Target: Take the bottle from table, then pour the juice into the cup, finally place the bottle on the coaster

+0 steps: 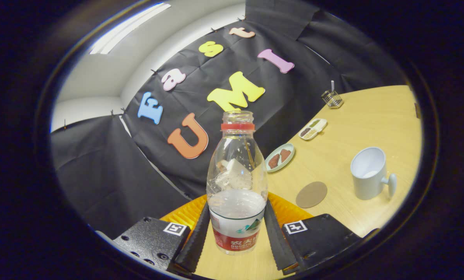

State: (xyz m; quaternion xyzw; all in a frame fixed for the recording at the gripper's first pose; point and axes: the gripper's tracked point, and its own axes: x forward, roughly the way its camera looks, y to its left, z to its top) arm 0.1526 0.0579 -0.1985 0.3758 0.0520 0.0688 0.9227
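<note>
1. Gripper view, claw (236,233): your two fingers (196,238) stand at either side of the bottle's lower body, both pressed against it. The claw is clenched on the bottle.
2. Bottle (236,182): clear plastic, uncapped, with a red ring under the open neck and a printed label round its base. It is upright between your fingers and holds clear liquid up to about mid-height.
3. Table (372,116): light wood surface, seen tilted, running from behind the bottle out toward 2 o'clock.
4. Coaster (311,194): round, brown and flat on the table, at 3 o'clock from the bottle, just beyond your right-hand finger and bare on top.
5. Cup (370,173): pale mug with a handle, at 3 o'clock beyond the coaster, near it but apart. Its mouth faces you and shows a white interior.
6. Small plate (279,157): oval, carrying two brown pieces, at 2 o'clock from the bottle.
7. Divided tray (313,128): white, with small compartments, farther out at 2 o'clock past the plate.
8. Small clear holder (332,98): farthest out at 1 o'clock, near the wall, its contents too small to tell.
</note>
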